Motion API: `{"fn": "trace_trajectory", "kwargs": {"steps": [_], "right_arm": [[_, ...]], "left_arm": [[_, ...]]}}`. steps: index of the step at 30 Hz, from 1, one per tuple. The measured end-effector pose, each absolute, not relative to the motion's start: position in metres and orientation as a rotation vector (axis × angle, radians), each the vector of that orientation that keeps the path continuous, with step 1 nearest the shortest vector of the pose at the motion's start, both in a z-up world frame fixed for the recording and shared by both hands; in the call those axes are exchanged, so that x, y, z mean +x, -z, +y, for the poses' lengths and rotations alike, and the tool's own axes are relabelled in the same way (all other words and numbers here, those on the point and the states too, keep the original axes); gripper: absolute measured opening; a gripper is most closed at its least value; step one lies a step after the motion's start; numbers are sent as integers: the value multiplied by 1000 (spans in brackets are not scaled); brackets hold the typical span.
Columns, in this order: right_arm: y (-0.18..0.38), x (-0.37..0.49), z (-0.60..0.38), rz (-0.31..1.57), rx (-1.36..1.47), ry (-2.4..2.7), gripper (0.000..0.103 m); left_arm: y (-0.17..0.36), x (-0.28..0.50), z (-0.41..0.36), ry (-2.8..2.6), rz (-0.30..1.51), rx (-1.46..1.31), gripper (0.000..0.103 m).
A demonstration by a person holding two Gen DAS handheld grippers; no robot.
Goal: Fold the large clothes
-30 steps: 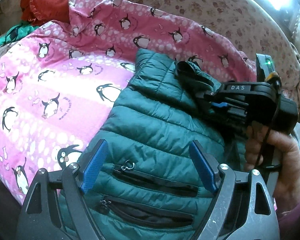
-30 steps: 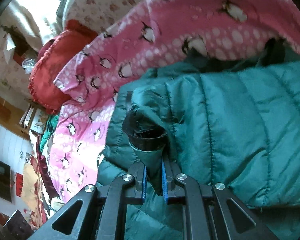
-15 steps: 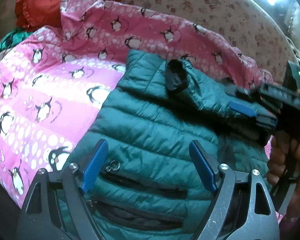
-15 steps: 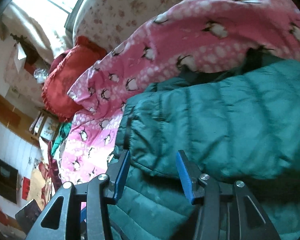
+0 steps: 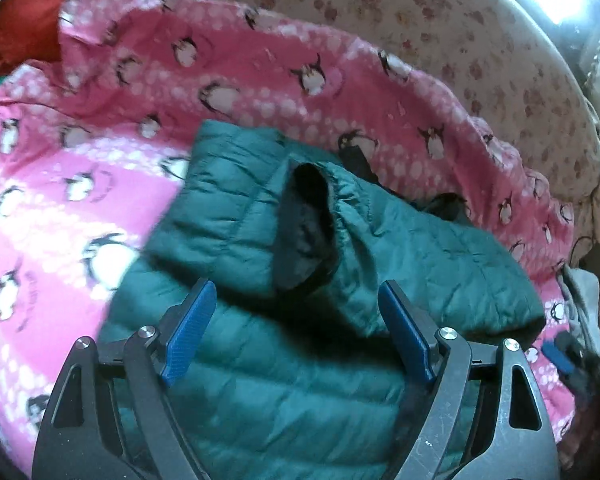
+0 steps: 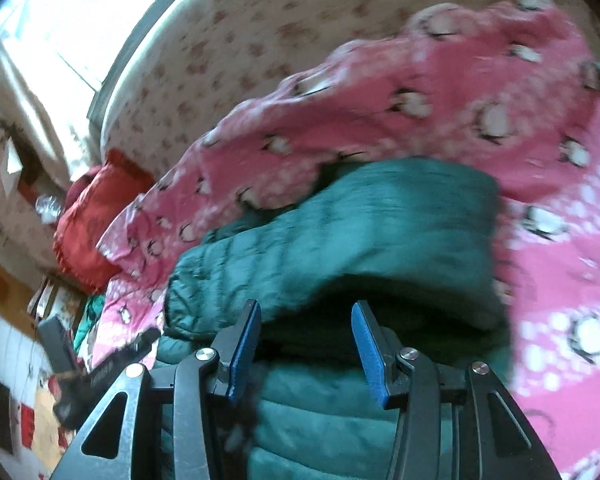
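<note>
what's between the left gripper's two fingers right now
In the left wrist view, the open left gripper hangs over the green puffer jacket, with its folded-over sleeve and dark cuff just beyond the fingertips.

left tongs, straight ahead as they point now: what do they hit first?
Most likely the folded-over sleeve of the teal puffer jacket, its dark cuff opening sitting just past the open left tongs. Depth is hard to judge through the fisheye; the penguin blanket lies beyond.

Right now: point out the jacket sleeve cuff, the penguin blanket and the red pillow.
sleeve cuff [image 5: 306, 220], left wrist view, on its dark opening.
penguin blanket [image 5: 80, 152], left wrist view, on bare pink fabric left of the jacket.
red pillow [image 6: 90, 220], right wrist view, on its middle.
</note>
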State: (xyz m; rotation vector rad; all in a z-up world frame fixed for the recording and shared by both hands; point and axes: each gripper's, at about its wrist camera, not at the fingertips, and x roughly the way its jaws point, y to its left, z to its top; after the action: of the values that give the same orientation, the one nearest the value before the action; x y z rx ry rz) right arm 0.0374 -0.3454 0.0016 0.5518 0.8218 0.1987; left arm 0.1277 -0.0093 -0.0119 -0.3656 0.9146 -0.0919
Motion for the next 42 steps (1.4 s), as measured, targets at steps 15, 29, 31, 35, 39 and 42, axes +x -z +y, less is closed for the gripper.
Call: {"fn": "trace_trajectory", "kwargs": {"steps": [15, 29, 31, 35, 39, 42], "right_arm": [[6, 35, -380, 813, 544, -56, 45], [59, 102, -299, 928, 392, -43, 45], [52, 100, -301, 936, 393, -58, 45], [18, 85, -317, 857, 363, -29, 45], [-2, 81, -325, 825, 309, 30, 45], [-4, 87, -310, 847, 291, 10, 45]], "left_arm": [[-28, 160, 9, 150, 843, -297, 19], [18, 173, 26, 65, 967, -297, 33], [7, 172, 31, 40, 962, -311, 49], [-21, 159, 40, 8, 843, -359, 74], [-30, 161, 24, 39, 812, -331, 76], [-18, 171, 3, 48, 846, -247, 76]]}}
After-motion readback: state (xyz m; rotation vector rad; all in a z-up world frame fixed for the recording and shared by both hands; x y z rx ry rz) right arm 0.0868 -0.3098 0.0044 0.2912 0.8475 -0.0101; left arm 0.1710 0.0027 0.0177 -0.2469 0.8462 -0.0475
